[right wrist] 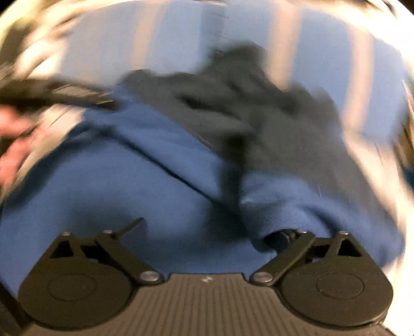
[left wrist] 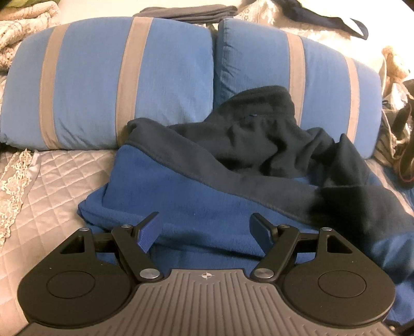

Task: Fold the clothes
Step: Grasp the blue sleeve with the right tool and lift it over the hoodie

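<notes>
Item: blue fleece garment (left wrist: 196, 201) with dark navy trim, lower centre of frame, lying rumpled on the quilted bed (left wrist: 51, 181) against two striped pillows (left wrist: 108, 85). Folding barely begun; smoothing and every fold remain. A folded dark stack (left wrist: 189, 13) sits upper centre.

Left hand-held gripper (left wrist: 205, 232): released, above the fleece.

Right hand-held gripper (right wrist: 207, 227): released, one finger hidden under a fold; view blurred.

Writing, labels: none legible.

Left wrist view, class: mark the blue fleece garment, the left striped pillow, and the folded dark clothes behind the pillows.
blue fleece garment (left wrist: 196, 196), left wrist view, its flat blue panel.
left striped pillow (left wrist: 90, 85), left wrist view, blue band between grey stripes.
folded dark clothes (left wrist: 191, 13), left wrist view, top layer.
</notes>
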`<state>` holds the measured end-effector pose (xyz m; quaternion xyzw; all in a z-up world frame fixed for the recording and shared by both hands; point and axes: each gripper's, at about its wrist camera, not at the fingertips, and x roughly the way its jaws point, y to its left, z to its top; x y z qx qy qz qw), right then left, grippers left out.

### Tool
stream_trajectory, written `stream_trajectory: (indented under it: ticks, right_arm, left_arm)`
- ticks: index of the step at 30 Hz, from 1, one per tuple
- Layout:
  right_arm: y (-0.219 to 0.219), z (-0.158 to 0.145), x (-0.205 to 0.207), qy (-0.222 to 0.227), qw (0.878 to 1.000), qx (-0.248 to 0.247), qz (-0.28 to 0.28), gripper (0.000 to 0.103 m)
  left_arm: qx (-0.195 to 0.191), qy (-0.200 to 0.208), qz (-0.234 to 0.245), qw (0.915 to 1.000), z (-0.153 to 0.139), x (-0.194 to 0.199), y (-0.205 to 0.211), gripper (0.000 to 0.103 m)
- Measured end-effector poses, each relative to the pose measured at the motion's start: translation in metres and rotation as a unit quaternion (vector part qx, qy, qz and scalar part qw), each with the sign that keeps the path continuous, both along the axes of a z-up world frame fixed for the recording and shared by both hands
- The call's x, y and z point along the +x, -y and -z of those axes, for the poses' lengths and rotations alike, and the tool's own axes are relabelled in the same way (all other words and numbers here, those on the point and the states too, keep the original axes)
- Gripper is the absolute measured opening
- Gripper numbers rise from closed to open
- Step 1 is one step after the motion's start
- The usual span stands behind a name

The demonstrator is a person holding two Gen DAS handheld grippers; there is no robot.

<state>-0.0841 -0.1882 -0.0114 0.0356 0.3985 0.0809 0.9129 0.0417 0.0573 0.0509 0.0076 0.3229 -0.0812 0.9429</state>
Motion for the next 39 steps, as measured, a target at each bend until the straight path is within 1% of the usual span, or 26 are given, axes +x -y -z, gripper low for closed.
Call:
stream_trajectory:
  ticks: [1, 4, 6, 8, 10, 11, 14, 17, 20, 21, 22, 23, 24, 25, 26, 27, 28, 29, 31, 33, 34, 35, 36, 37, 38, 39]
  right_arm:
    - [0.008, 0.007, -0.002, -0.022, 0.998, 0.03, 0.045, 0.101]
    - [0.032, 0.017, -0.025, -0.032, 0.983, 0.114, 0.141, 0.101]
    - [0.041, 0.011, -0.043, -0.004, 0.976, 0.135, 0.173, 0.101]
    - [0.053, -0.001, -0.055, 0.039, 0.968, 0.156, 0.193, 0.101]
    - [0.073, -0.013, -0.061, 0.074, 0.954, 0.182, 0.225, 0.101]
    - [0.086, -0.019, -0.061, 0.088, 0.946, 0.195, 0.245, 0.101]
    - [0.134, -0.025, -0.053, 0.087, 0.906, 0.252, 0.329, 0.101]
    - [0.171, -0.015, -0.047, 0.064, 0.868, 0.291, 0.398, 0.1]
    - [0.191, 0.002, -0.037, 0.025, 0.839, 0.321, 0.439, 0.099]
    - [0.195, 0.009, -0.034, 0.015, 0.833, 0.325, 0.447, 0.098]
    - [0.199, 0.015, -0.031, 0.005, 0.828, 0.328, 0.455, 0.092]
    - [0.201, 0.021, -0.025, -0.007, 0.824, 0.332, 0.459, 0.083]
    - [0.203, 0.025, -0.022, -0.016, 0.819, 0.339, 0.463, 0.079]
    - [0.205, 0.029, -0.019, -0.023, 0.813, 0.347, 0.468, 0.067]
    - [0.202, 0.031, -0.019, -0.022, 0.812, 0.351, 0.465, 0.048]
    - [0.198, 0.026, -0.016, -0.013, 0.821, 0.342, 0.457, 0.043]
    - [0.194, 0.021, -0.013, -0.003, 0.831, 0.33, 0.447, 0.035]
    - [0.186, 0.009, -0.011, 0.024, 0.849, 0.309, 0.428, 0.031]
    - [0.163, -0.018, -0.008, 0.086, 0.887, 0.264, 0.369, 0.031]
    - [0.134, -0.048, -0.013, 0.159, 0.919, 0.222, 0.283, 0.031]
    - [0.118, -0.062, -0.016, 0.194, 0.931, 0.202, 0.232, 0.031]
    - [0.103, -0.074, -0.022, 0.223, 0.94, 0.195, 0.173, 0.032]
    - [0.088, -0.085, -0.027, 0.249, 0.943, 0.188, 0.111, 0.034]
    - [0.071, -0.096, -0.035, 0.273, 0.942, 0.193, 0.03, 0.044]
    - [0.061, -0.105, -0.041, 0.285, 0.937, 0.2, -0.028, 0.07]
    - [0.051, -0.113, -0.047, 0.296, 0.929, 0.208, -0.081, 0.081]
  left_arm:
    - [0.0, 0.0, 0.001, 1.0, 0.0, 0.0, 0.0, 0.074]
    - [-0.002, -0.003, 0.004, 1.0, -0.001, 0.0, -0.001, 0.074]
    - [-0.004, -0.005, 0.006, 1.0, -0.002, 0.001, 0.0, 0.074]
    - [-0.008, -0.007, 0.009, 0.9999, -0.004, 0.0, 0.0, 0.074]
    - [-0.012, -0.006, 0.013, 0.9998, -0.005, -0.002, 0.001, 0.074]
    - [-0.014, -0.005, 0.015, 0.9998, -0.006, -0.003, 0.001, 0.074]
    - [-0.017, -0.004, 0.021, 0.9996, -0.008, -0.007, 0.0, 0.074]
    - [-0.018, -0.004, 0.022, 0.9996, -0.008, -0.009, -0.002, 0.074]
    - [-0.019, -0.005, 0.017, 0.9997, -0.009, -0.008, -0.004, 0.074]
    - [-0.021, -0.005, 0.015, 0.9997, -0.009, -0.008, -0.006, 0.074]
    - [-0.022, -0.005, 0.014, 0.9996, -0.009, -0.008, -0.007, 0.074]
    - [-0.024, -0.004, 0.013, 0.9996, -0.01, -0.007, -0.008, 0.074]
    - [-0.026, -0.004, 0.012, 0.9996, -0.01, -0.007, -0.009, 0.074]
    - [-0.028, -0.003, 0.011, 0.9996, -0.011, -0.007, -0.01, 0.074]
    - [-0.028, -0.003, 0.01, 0.9995, -0.011, -0.007, -0.01, 0.074]
    - [-0.028, -0.002, 0.01, 0.9995, -0.011, -0.007, -0.011, 0.074]
    - [-0.028, -0.002, 0.009, 0.9996, -0.01, -0.007, -0.012, 0.074]
    - [-0.028, -0.002, 0.008, 0.9996, -0.01, -0.007, -0.014, 0.074]
    - [-0.027, -0.002, 0.006, 0.9996, -0.008, -0.007, -0.017, 0.074]
    - [-0.028, -0.002, 0.001, 0.9996, -0.007, -0.007, -0.021, 0.074]
    - [-0.029, -0.003, -0.003, 0.9996, -0.006, -0.006, -0.024, 0.074]
    - [-0.031, -0.003, -0.006, 0.9995, -0.006, -0.005, -0.026, 0.074]
    - [-0.033, -0.003, -0.008, 0.9994, -0.006, -0.005, -0.029, 0.074]
    - [-0.035, -0.002, -0.012, 0.9993, -0.006, -0.004, -0.031, 0.074]
    - [-0.038, -0.001, -0.016, 0.9992, -0.007, -0.004, -0.034, 0.074]
    - [-0.04, 0.002, -0.021, 0.999, -0.008, -0.004, -0.037, 0.074]
